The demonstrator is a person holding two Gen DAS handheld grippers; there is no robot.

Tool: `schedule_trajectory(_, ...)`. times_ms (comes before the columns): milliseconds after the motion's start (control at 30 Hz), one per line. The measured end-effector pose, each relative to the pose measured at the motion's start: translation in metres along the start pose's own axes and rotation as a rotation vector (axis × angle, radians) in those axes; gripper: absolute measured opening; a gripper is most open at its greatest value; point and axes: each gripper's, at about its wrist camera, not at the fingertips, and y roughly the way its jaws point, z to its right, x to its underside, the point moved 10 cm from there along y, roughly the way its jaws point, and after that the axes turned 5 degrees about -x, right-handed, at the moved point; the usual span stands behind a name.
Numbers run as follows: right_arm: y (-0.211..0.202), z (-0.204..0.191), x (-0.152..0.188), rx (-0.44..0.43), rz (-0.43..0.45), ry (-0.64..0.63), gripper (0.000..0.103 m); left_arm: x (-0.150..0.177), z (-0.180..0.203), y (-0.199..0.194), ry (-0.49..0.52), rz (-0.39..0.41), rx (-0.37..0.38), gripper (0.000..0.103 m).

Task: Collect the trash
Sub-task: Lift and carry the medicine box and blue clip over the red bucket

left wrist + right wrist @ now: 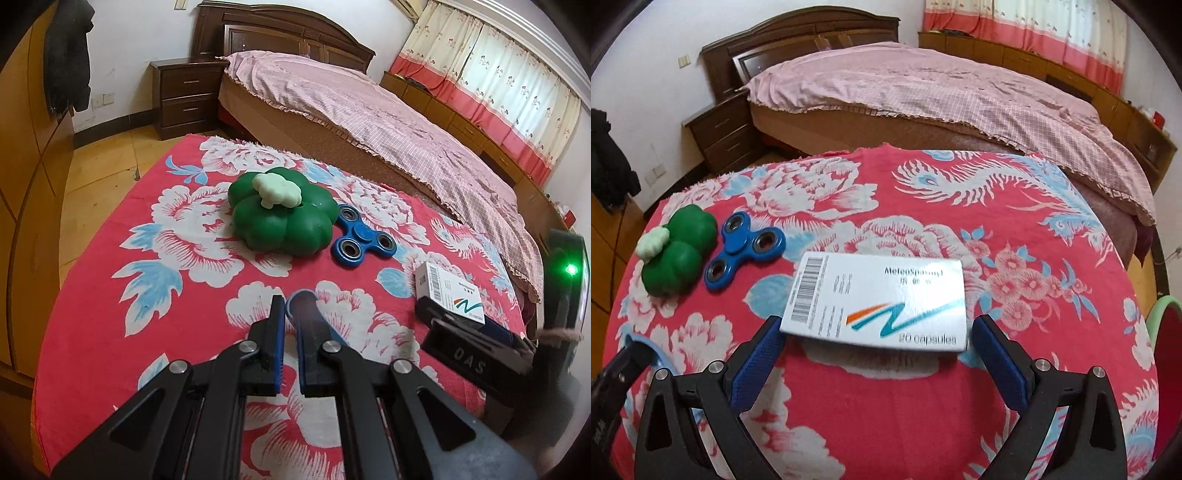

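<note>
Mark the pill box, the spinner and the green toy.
pill box [882, 295]: right wrist view, white top face.
spinner [364, 230]: left wrist view, blue hub.
green toy [284, 225]: left wrist view, dark green body.

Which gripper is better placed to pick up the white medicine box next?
Right. The right gripper stands open with the medicine box lying just ahead between its fingers. The left gripper is shut and off to the side.

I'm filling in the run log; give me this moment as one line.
left gripper: shut, at blue disc | right gripper: open, straddling medicine box, not gripping | box on red cloth
</note>
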Motion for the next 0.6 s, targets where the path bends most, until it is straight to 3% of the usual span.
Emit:
schedule_trajectory(67, -0.005, 0.002, 0.003, 0.012, 0.009, -0.007, 0.091, 0.000, -0.001, 0.000, -0.002, 0.000, -0.001, 0.004)
schedule_trajectory(600, -0.033, 0.021, 0.022, -0.041, 0.026, 0.070, 0.091, 0.002, 0.003, -0.009, 0.008, 0.011, -0.015, 0.004)
